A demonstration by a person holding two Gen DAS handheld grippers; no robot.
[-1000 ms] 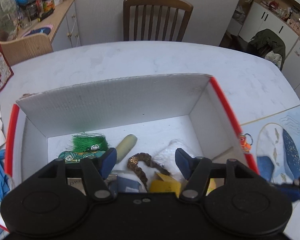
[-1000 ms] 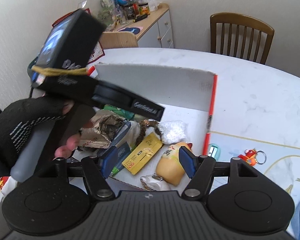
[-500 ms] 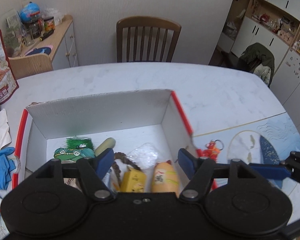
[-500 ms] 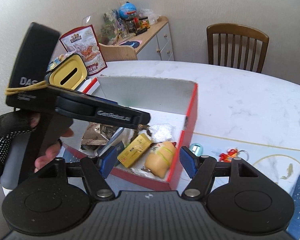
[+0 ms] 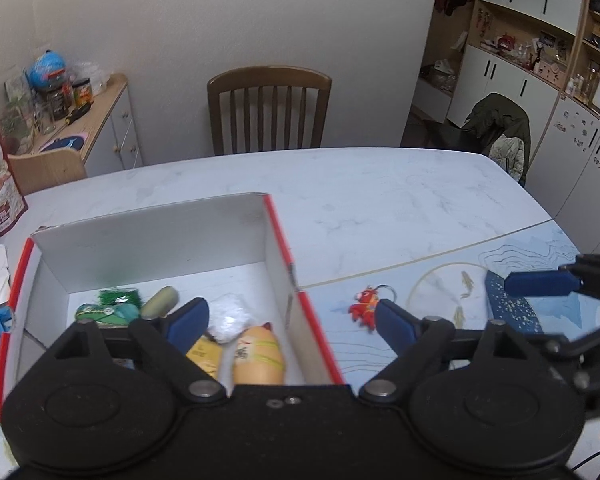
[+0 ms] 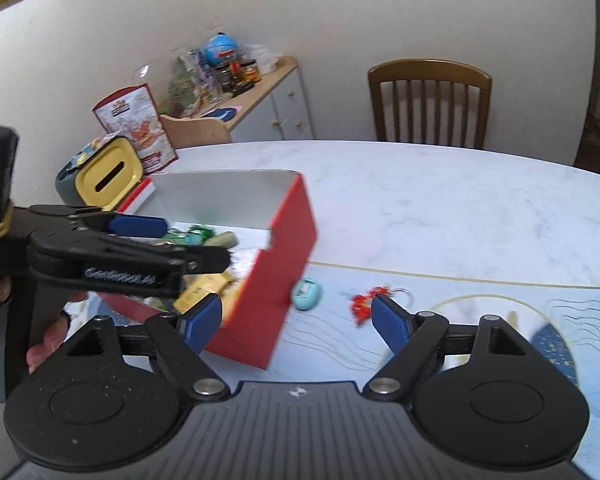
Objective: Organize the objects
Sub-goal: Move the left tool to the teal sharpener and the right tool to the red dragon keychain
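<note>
Marble-patterned and white, the table (image 5: 380, 196) ran broad and bare from the box to the wooden chair (image 5: 269, 110) at its far edge, leaving plenty of free surface on that side. Nearer, a pale blue mat (image 6: 480, 312) covered the tabletop, its thin border line marking where the marble ended. The red-and-white cardboard box (image 6: 288, 248) stood open at the mat's left edge, its red outer wall facing the mat.

Inside the box lay a yellow-orange plush (image 5: 258, 354), a yellow packet (image 5: 206, 354), a clear crinkled bag (image 5: 230, 314), a pale roll (image 5: 161, 297) and a green tufted toy (image 5: 118, 298), crowded toward the near side. Just outside the red wall a small turquoise egg-shaped toy (image 6: 307, 294) rested on the mat, touching or almost touching the box. A little further right lay a red keychain figure (image 5: 365, 306) with a metal ring, apart from everything else.

The left gripper (image 5: 292, 318) hung over the box's right wall, its jaws spreading apart with nothing pinched. The right gripper (image 6: 298, 320) hovered above the mat near the box corner, likewise widening and empty; its blue fingertip (image 5: 540, 283) showed at the right of the left view.

A second before, both tools had been down over the box contents with narrower jaws; since then they had drawn back and rightward, so the keychain and open mat came into sight.
</note>
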